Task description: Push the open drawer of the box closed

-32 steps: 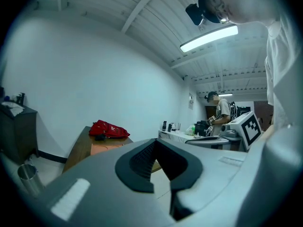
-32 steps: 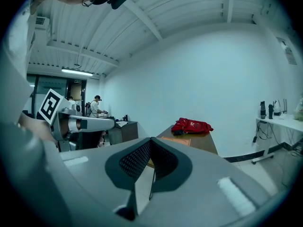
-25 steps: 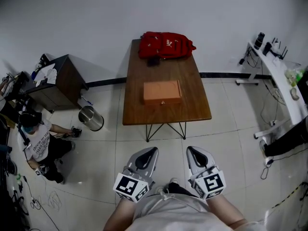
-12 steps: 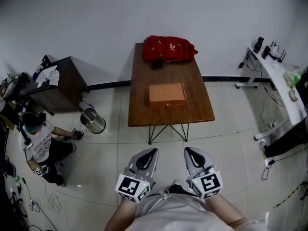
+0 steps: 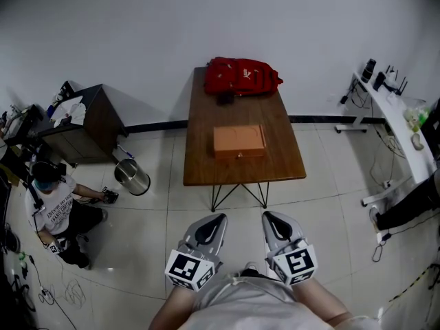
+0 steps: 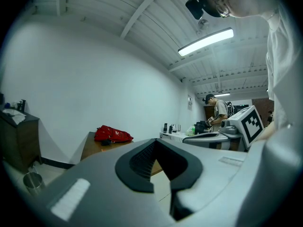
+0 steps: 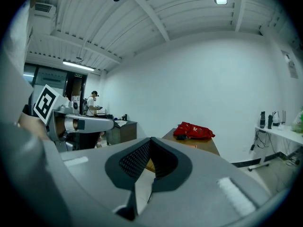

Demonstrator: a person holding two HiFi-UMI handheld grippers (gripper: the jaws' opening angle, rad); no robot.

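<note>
An orange box lies on the wooden table, with a small knob on its near face. From this far off I cannot tell how far the drawer stands out. A red backpack lies at the table's far end. Both grippers hang low before my body, a stretch of floor short of the table. The left gripper and the right gripper are shut with nothing in them. The left gripper points at the table with the backpack on it. The right gripper points the same way, backpack beyond.
White floor tiles lie between me and the table. A dark cabinet and a metal bin stand at the left, where a person crouches. A white desk with cables runs along the right.
The table and box have drifted slightly right and lower in the head view. Both grippers stay low in front of me, shut, a little closer together.
</note>
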